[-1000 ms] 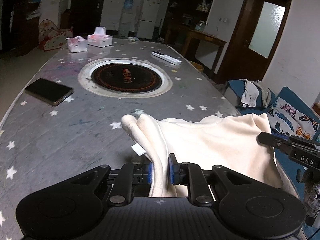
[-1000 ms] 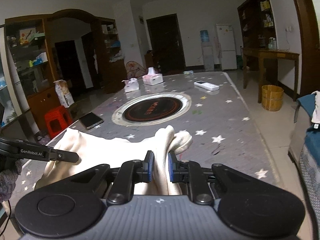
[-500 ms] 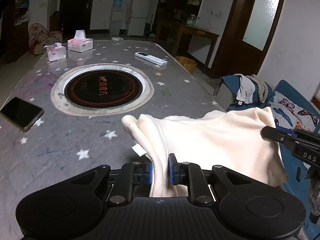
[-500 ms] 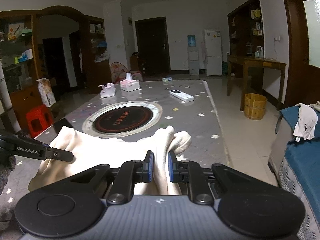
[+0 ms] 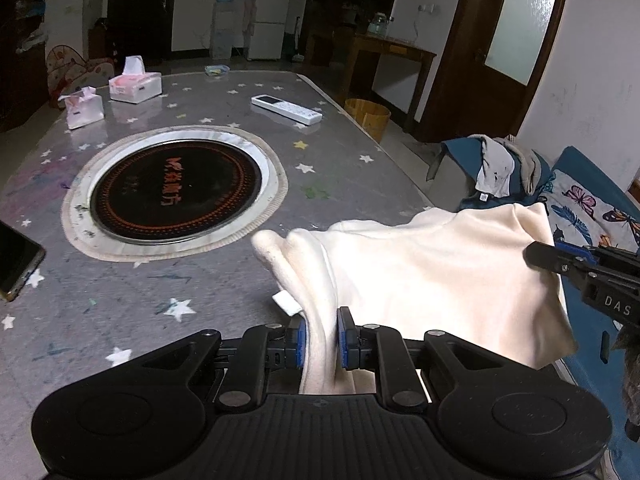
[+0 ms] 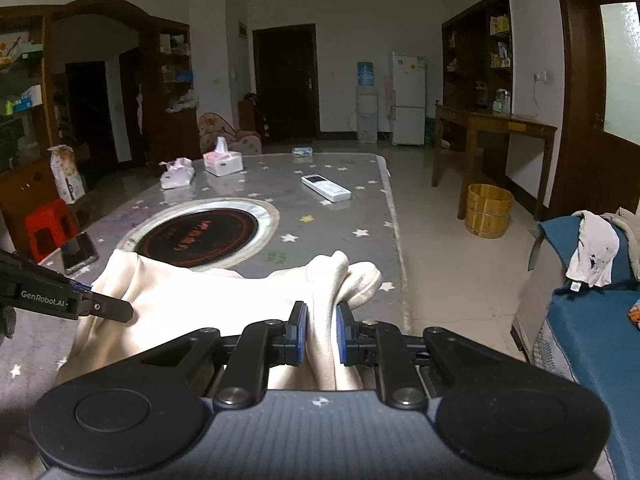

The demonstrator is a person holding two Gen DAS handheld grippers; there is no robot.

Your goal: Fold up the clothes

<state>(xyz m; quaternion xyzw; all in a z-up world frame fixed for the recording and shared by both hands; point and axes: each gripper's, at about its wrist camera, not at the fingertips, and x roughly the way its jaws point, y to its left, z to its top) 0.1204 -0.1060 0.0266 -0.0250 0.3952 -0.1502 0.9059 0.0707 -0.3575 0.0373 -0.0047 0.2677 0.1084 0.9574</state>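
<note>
A cream fleece garment (image 5: 432,272) hangs stretched between both grippers above the near right part of the grey star-patterned table (image 5: 168,304). My left gripper (image 5: 321,332) is shut on one bunched edge of it, a small white label beside the pads. My right gripper (image 6: 319,334) is shut on the other bunched edge of the garment (image 6: 208,304). Each view shows the other gripper's black finger at the cloth's far side: the right gripper (image 5: 560,260) and the left gripper (image 6: 108,308). The cloth's lower part is hidden behind the gripper bodies.
On the table are a round black hotplate (image 5: 176,188), a phone (image 5: 16,260) at the left edge, a white remote (image 5: 286,109) and two tissue packs (image 5: 134,84). A blue sofa with clothes (image 5: 496,168) stands to the right, and a wooden bucket (image 6: 490,210) on the floor.
Both grippers have carried the stretched garment sideways to the right along the table; the hotplate and phone slid left in the views and the sofa came closer. Both grips stayed the same.
</note>
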